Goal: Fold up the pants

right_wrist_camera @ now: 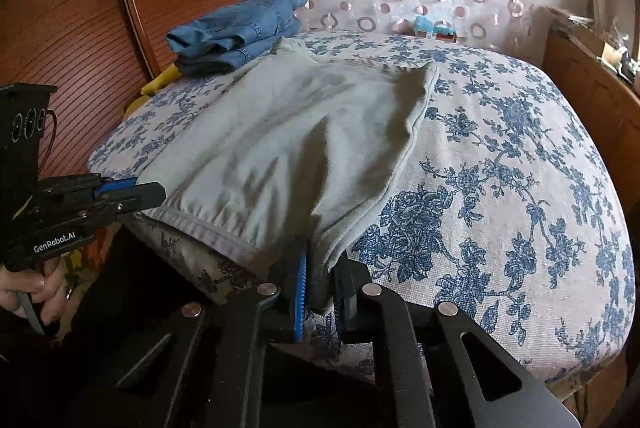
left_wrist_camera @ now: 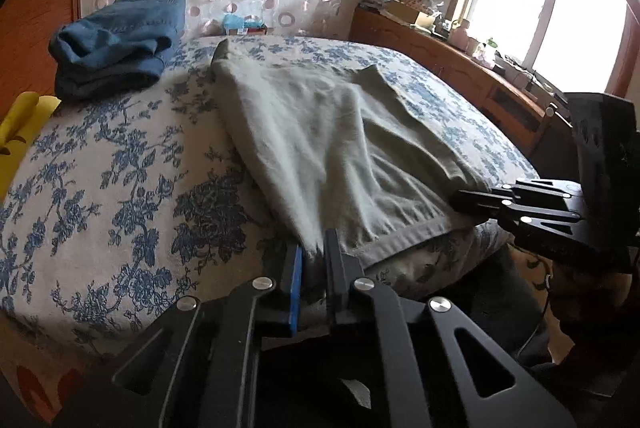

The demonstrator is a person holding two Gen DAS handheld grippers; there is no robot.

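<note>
The pants (left_wrist_camera: 320,131), pale grey-green, lie lengthwise on the bed (left_wrist_camera: 120,187), filling the centre of both views, with the waistband at the lower edge nearest the cameras and the legs running toward the upper part of the frame. They appear already doubled, one leg over the other, though the layering is not fully visible. The left gripper (left_wrist_camera: 314,260), at lower centre of the left wrist view, is closed on the waistband corner; cloth is pinched between its blue pad and the black finger. The right gripper (right_wrist_camera: 322,268), at lower centre of the right wrist view, is likewise clamped on the opposite waistband corner. Each gripper also appears at the edge of the other's view, at the waistband's ends. A hand (right_wrist_camera: 36,292) holds the left gripper's handle at lower left. Folded jeans (left_wrist_camera: 116,39) sit at upper left, clear of the work, with a yellow item (left_wrist_camera: 24,123) at the left edge. Judgement: the fabric is light, soft and limp, and will sag and crease between the two holds, so it should be kept taut when lifted. The thicker stitched waistband is the soundest place to grip, as now. The next fold would likely carry the waistband toward the hems. Main risk: one layer slipping from a pinch.
</note>
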